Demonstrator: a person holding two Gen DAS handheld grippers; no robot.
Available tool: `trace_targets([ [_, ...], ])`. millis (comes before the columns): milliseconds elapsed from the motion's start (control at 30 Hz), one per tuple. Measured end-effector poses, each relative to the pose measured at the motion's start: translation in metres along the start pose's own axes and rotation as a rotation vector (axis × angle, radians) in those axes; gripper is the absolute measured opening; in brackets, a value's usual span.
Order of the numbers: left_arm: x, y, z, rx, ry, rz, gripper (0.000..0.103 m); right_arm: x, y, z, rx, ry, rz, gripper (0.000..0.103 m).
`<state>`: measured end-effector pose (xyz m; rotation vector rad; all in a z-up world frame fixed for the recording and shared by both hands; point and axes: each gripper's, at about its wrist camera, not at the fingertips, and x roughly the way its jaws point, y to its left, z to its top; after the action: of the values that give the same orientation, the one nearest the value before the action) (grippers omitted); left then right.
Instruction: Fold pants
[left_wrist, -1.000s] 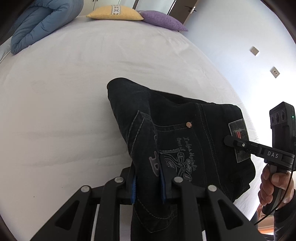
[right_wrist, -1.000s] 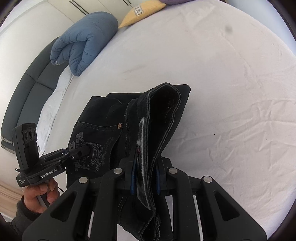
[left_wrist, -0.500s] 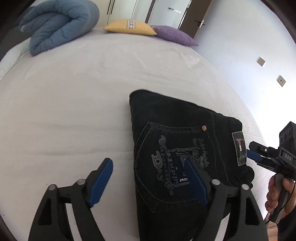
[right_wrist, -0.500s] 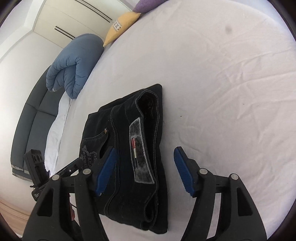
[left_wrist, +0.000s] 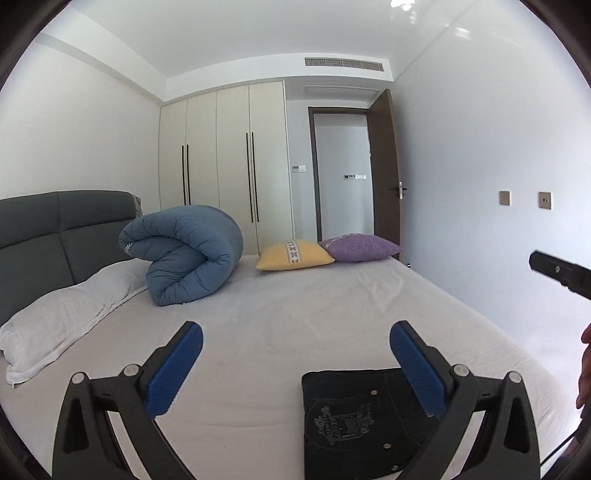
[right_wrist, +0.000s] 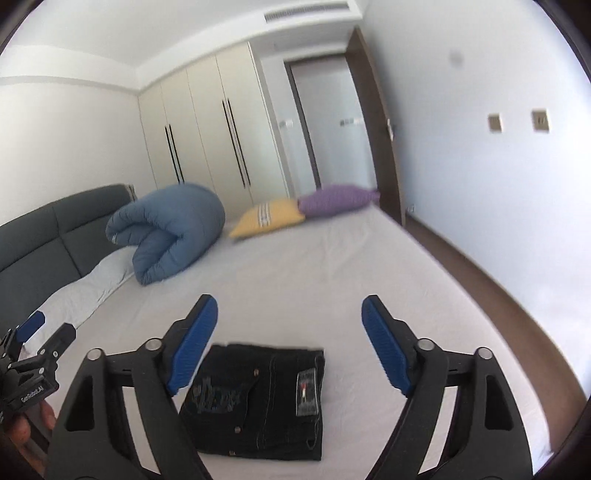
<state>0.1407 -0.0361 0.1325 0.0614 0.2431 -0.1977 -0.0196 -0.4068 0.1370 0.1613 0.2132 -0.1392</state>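
The black jeans (right_wrist: 258, 402) lie folded into a flat rectangle on the white bed sheet (right_wrist: 332, 266), back pocket and waist label facing up. They also show low in the left wrist view (left_wrist: 354, 417), partly behind a finger. My left gripper (left_wrist: 295, 363) is open and empty, raised above and behind the jeans. My right gripper (right_wrist: 288, 343) is open and empty, raised above the jeans. Neither gripper touches the jeans.
A rolled blue duvet (left_wrist: 184, 254), a yellow cushion (left_wrist: 293, 254) and a purple cushion (left_wrist: 358, 247) sit at the far side of the bed. A white pillow (left_wrist: 55, 325) lies by the grey headboard (left_wrist: 55, 232). Wardrobes and an open door stand behind.
Both grippers let go of the jeans, opened, then lifted up and tilted back from the bed. The folded jeans stay flat on the sheet.
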Motion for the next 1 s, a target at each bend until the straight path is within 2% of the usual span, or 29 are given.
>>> trace_targets([
  [67, -0.018, 0.002, 0.011, -0.026, -0.006, -0.007, 0.103, -0.037, 0.009, 0.018, -0.071, -0.156, -0.037, 0.102],
  [100, -0.026, 0.002, 0.012, -0.034, -0.032, -0.005, 0.103, -0.055, 0.016, 0.026, -0.111, -0.221, -0.060, 0.103],
  [133, -0.035, 0.002, 0.016, -0.030, -0.062, 0.004, 0.103, -0.067, 0.020, 0.031, -0.136, -0.250, -0.069, 0.103],
  [167, -0.041, 0.002, 0.020, -0.024, -0.059, 0.028, 0.103, -0.075, 0.023, 0.036, -0.155, -0.258, -0.062, 0.103],
  [333, -0.046, 0.010, 0.033, -0.046, 0.057, 0.069, 0.103, -0.091, 0.032, 0.047, -0.154, -0.136, -0.047, 0.103],
  [433, -0.033, 0.015, 0.027, -0.082, 0.154, 0.034, 0.103, -0.092, 0.040, 0.043, -0.117, -0.035, -0.003, 0.103],
  [500, -0.021, 0.016, 0.016, -0.107, 0.222, 0.035, 0.103, -0.086, 0.045, 0.038, -0.108, 0.037, 0.025, 0.103],
  [733, 0.016, 0.019, -0.042, -0.211, 0.495, 0.002, 0.103, -0.055, 0.055, 0.001, -0.064, 0.255, -0.022, 0.103],
  [867, 0.019, 0.019, -0.054, -0.201, 0.549, 0.023, 0.103, -0.031, 0.057, -0.033, -0.063, 0.366, -0.075, 0.103],
  [1000, 0.016, 0.011, -0.057, -0.124, 0.560, 0.055, 0.103, -0.012, 0.058, -0.067, -0.053, 0.477, -0.116, 0.103],
])
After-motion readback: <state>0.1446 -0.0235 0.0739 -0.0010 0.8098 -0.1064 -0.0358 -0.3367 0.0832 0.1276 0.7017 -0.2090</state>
